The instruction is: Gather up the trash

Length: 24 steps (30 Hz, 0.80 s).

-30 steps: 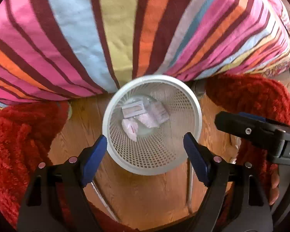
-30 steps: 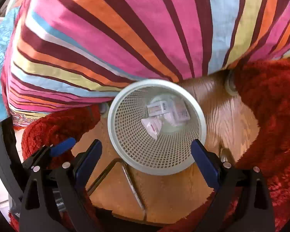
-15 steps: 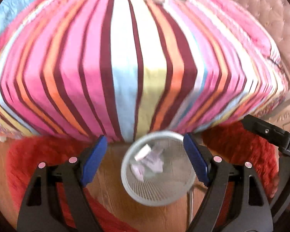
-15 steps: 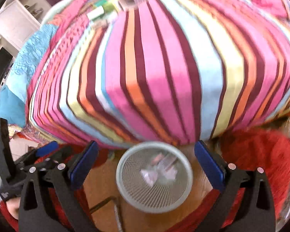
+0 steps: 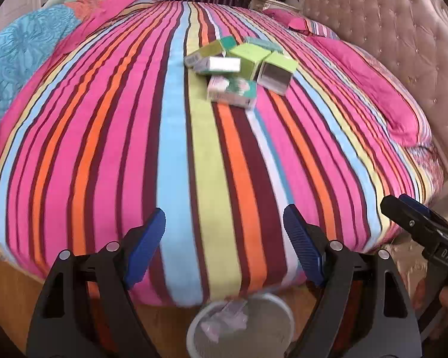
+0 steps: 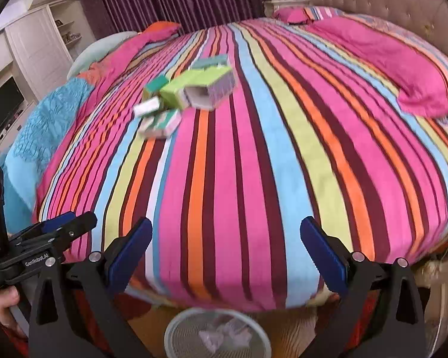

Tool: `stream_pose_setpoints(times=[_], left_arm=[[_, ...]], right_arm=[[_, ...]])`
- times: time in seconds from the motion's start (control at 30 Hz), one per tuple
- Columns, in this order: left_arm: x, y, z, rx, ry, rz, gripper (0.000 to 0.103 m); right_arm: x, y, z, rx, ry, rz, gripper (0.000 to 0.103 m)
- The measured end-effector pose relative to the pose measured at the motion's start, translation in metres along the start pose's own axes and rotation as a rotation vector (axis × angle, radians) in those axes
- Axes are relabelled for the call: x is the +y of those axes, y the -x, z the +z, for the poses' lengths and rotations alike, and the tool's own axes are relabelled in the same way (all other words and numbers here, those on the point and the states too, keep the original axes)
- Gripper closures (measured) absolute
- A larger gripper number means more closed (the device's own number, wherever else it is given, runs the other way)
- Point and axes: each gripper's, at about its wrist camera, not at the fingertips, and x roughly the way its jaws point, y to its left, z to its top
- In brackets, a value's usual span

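While both claws gape empty, boxes (image 5: 239, 65) lie far ahead.

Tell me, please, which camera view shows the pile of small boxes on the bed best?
The left wrist view: the pile of boxes is sharp there, with separate green, teal and white cartons distinguishable on the striped bedspread. The right wrist view shows the same pile motion-blurred.

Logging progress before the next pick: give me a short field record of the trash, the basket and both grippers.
remaining trash: pile of small green and white cardboard boxes on the striped bedspread
basket: white mesh wastebasket on the floor at the bed's near edge
basket contents: a few pale wrappers, blurred
left gripper: open, nothing between its blue pads
right gripper: open, nothing held
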Motion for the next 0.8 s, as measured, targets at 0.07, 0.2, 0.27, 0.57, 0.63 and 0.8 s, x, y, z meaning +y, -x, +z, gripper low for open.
stream_pose_setpoints(times=[0.07, 0.2, 0.27, 0.57, 0.63, 0.8], left_arm=[[-0.001, -0.009, 0.012, -0.005, 0.012, -0.004, 0.024], [-0.003, -0.029, 0.035, -0.015, 0.008, 0.002, 0.024], [-0.004, -0.038, 0.047, -0.015, 0.001, 0.006, 0.024], [-0.004, -0.075, 0.090, -0.041, -0.002, -0.005, 0.024], [-0.005, -0.083, 0.097, -0.041, 0.002, -0.019, 0.024], [-0.009, -0.098, 0.109, -0.045, 0.000, -0.047, 0.024]], right_arm=[[0.002, -0.006, 0.011, -0.025, 0.008, -0.013, 0.008], [0.002, -0.019, 0.033, -0.056, -0.002, -0.018, 0.008], [0.004, -0.028, 0.045, -0.070, -0.005, -0.022, 0.008], [0.022, -0.063, 0.087, -0.092, 0.009, -0.020, 0.008], [0.026, -0.072, 0.093, -0.089, 0.016, -0.015, 0.008], [0.030, -0.089, 0.108, -0.083, 0.010, -0.007, 0.008]])
